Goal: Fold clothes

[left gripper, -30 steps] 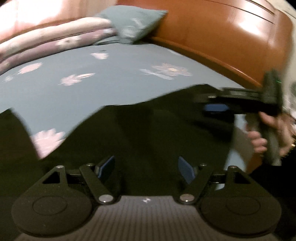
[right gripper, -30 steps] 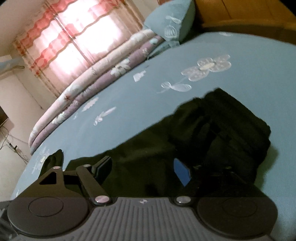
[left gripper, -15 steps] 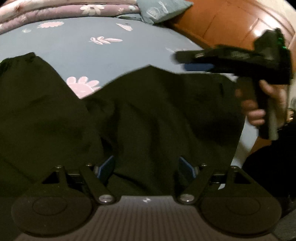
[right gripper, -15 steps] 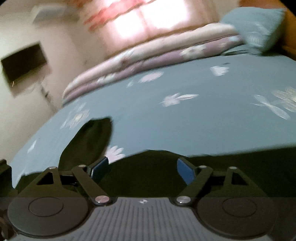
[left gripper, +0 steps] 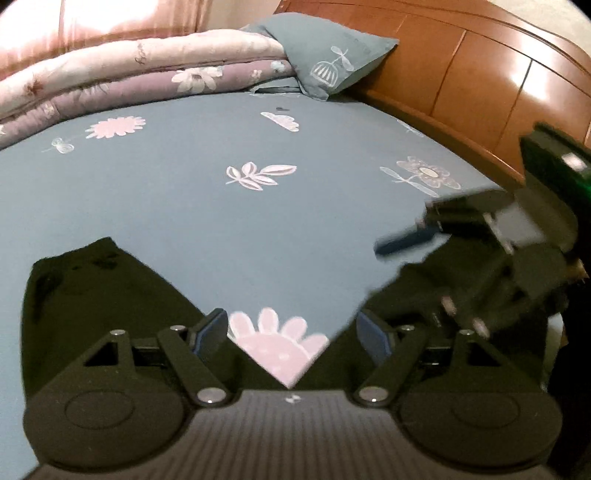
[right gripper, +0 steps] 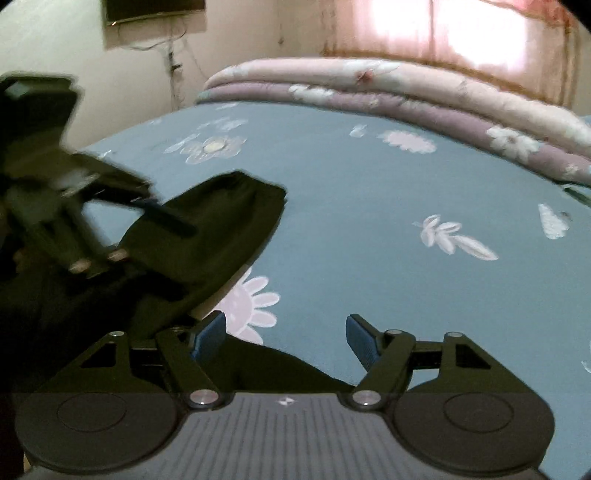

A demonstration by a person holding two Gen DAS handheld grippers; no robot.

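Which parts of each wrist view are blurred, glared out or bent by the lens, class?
Left wrist view: the right gripper is smeared by motion, the headboard shows glare patches, and the bed sheet bulges from fisheye distortion. Right wrist view: the left gripper is motion-blurred, the curtained window is blown out, and the black garment shows hardly any detail.

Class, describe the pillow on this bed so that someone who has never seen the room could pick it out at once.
Start at the curved orange-brown wooden headboard and follow it to the bed's far corner. There, beside the rolled pink and mauve floral quilt, a grey-green square pillow leans. It alone bears a white line drawing of a birdcage-like shape; the quilt has flowers.
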